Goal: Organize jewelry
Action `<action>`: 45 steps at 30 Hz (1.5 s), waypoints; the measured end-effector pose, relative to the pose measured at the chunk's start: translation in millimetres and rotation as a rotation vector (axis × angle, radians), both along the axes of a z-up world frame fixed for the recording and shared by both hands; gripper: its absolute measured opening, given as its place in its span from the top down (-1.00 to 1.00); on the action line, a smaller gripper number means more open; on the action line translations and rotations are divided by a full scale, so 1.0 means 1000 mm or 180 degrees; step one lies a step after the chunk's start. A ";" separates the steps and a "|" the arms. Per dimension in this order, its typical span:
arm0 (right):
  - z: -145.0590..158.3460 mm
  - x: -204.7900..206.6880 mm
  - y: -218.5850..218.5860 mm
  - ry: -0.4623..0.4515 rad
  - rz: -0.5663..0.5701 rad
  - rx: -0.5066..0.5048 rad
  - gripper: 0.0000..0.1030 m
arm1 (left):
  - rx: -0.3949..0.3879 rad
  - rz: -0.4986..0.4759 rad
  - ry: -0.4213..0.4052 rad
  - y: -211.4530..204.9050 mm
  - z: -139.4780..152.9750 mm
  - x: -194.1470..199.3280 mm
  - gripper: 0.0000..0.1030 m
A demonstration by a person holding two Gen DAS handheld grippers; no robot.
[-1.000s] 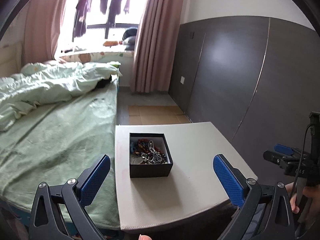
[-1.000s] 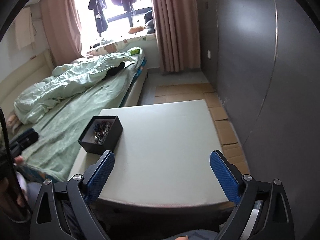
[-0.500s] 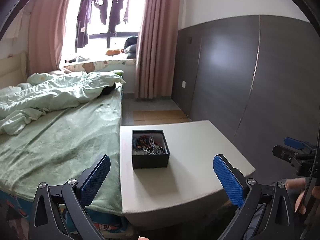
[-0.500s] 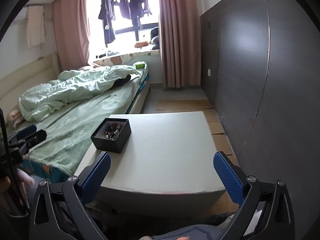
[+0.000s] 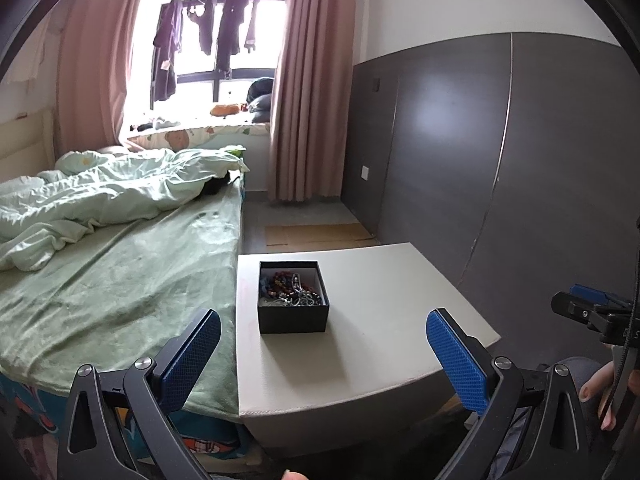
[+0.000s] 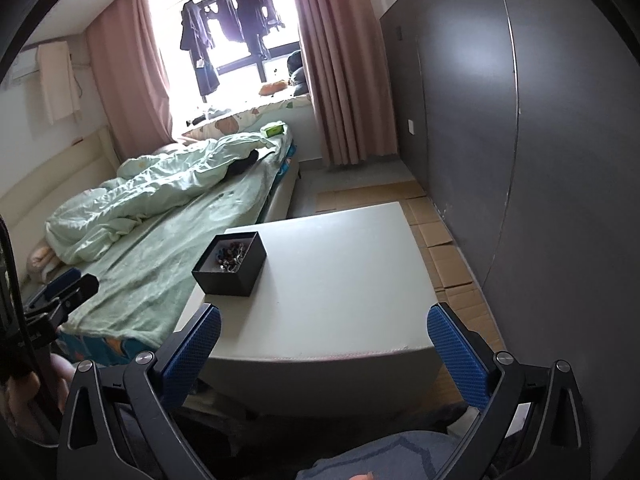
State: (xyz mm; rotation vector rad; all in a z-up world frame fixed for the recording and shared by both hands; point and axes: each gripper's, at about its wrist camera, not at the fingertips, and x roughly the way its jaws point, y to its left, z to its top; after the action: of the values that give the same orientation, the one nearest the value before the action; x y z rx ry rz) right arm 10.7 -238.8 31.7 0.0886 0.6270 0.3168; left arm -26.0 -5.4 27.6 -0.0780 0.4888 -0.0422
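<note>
All the jewelry (image 5: 291, 289) in view lies heaped in the open black box (image 5: 293, 314) on the bench (image 5: 360, 344) beside the bed (image 5: 120, 280) — chains and beads tangled together (no piece on the bench itself). That fits sorting ahead or pieces gathered in. Both the left gripper (image 5: 323, 352) and right gripper (image 6: 324, 348) hang short of the bench, jaws wide apart, holding nothing.

Jewelry box (image 5: 293, 298) on white table (image 5: 384, 344)

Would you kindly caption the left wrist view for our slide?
Open left gripper faces a black jewelry box on a white table beside a bed.
</note>
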 end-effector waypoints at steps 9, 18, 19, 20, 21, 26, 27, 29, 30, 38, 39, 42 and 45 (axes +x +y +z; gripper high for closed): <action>-0.002 -0.001 0.013 -0.0001 -0.0018 -0.0209 -1.00 | -0.0033 0.0029 0.0086 0.002 -0.003 0.003 -0.99; -0.003 -0.001 0.017 0.0001 0.0000 -0.0245 -1.00 | -0.0076 0.0043 0.0095 0.006 -0.002 0.006 -0.99; -0.003 -0.001 0.017 0.0003 -0.0001 -0.0246 -1.00 | -0.0081 0.0046 0.0091 0.007 -0.002 0.005 -0.99; -0.003 -0.001 0.017 0.0003 0.0001 -0.0246 -1.00 | -0.0085 0.0048 0.0089 0.007 -0.002 0.005 -0.99; -0.003 -0.001 0.017 0.0004 0.0005 -0.0249 -1.00 | -0.0090 0.0049 0.0088 0.007 -0.002 0.005 -0.99; -0.003 -0.001 0.018 0.0005 -0.0003 -0.0246 -1.00 | -0.0079 0.0064 0.0076 0.007 -0.001 0.002 -0.99; -0.003 -0.001 0.018 0.0008 0.0001 -0.0239 -1.00 | -0.0068 0.0067 0.0070 0.006 -0.001 0.002 -0.99; -0.005 0.000 0.018 0.0012 0.0006 -0.0221 -1.00 | -0.0055 0.0073 0.0064 0.005 -0.001 0.002 -0.99; -0.005 0.000 0.017 0.0014 0.0008 -0.0217 -1.00 | -0.0051 0.0076 0.0066 0.005 -0.001 0.002 -0.99; -0.007 -0.001 0.015 0.0000 0.0008 -0.0186 -1.00 | -0.0052 0.0104 0.0063 0.005 -0.001 0.002 -0.99; -0.007 0.000 0.014 0.0004 0.0008 -0.0173 -1.00 | -0.0039 0.0119 0.0065 0.004 -0.001 0.002 -0.99; -0.008 0.000 0.012 0.0010 0.0008 -0.0152 -1.00 | -0.0023 0.0123 0.0066 0.002 0.000 0.003 -0.99; -0.008 0.000 0.011 0.0006 0.0008 -0.0154 -1.00 | -0.0012 0.0120 0.0058 0.002 0.000 0.002 -0.99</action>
State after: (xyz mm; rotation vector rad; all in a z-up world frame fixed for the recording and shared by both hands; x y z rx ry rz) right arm 10.5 -227.4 24.0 0.0419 0.6364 0.3039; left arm -23.8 -2.9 27.4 -0.0913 0.5053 -0.0055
